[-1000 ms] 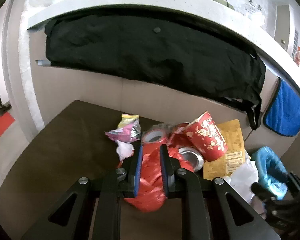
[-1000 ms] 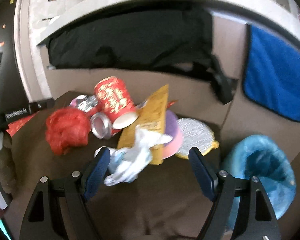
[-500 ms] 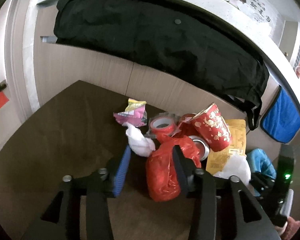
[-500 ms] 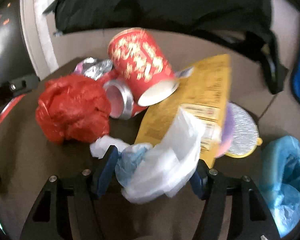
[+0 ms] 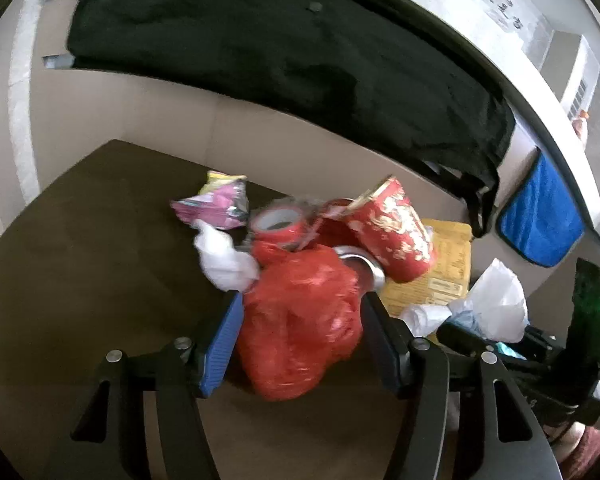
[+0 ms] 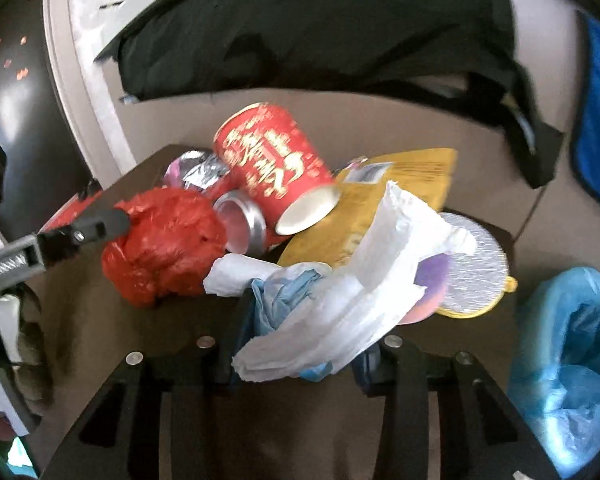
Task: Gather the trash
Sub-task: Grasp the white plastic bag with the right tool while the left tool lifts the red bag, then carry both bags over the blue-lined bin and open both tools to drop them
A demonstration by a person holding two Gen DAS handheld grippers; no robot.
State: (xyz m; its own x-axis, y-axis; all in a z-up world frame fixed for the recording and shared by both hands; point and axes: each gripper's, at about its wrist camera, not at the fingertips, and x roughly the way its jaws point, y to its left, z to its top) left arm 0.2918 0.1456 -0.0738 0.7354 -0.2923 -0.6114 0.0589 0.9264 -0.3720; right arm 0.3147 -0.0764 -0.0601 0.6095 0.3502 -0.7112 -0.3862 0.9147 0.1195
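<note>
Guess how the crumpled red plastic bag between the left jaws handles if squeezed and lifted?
The red plastic bag is thin crinkled film, so it will likely compress and flop rather than hold shape. Probably light for its bulk. Glossy, so it may slip; the left gripper likely needs a deep close.

Red bag (image 5: 300,320), gold-patterned red cup (image 6: 276,168), blue bin liner (image 6: 568,360).

Bare desk (image 5: 80,248) lying open left of left hand-held gripper (image 5: 300,332); trash pile (image 5: 388,232) crowding ahead; black garment (image 5: 300,60) overhanging beyond.
</note>
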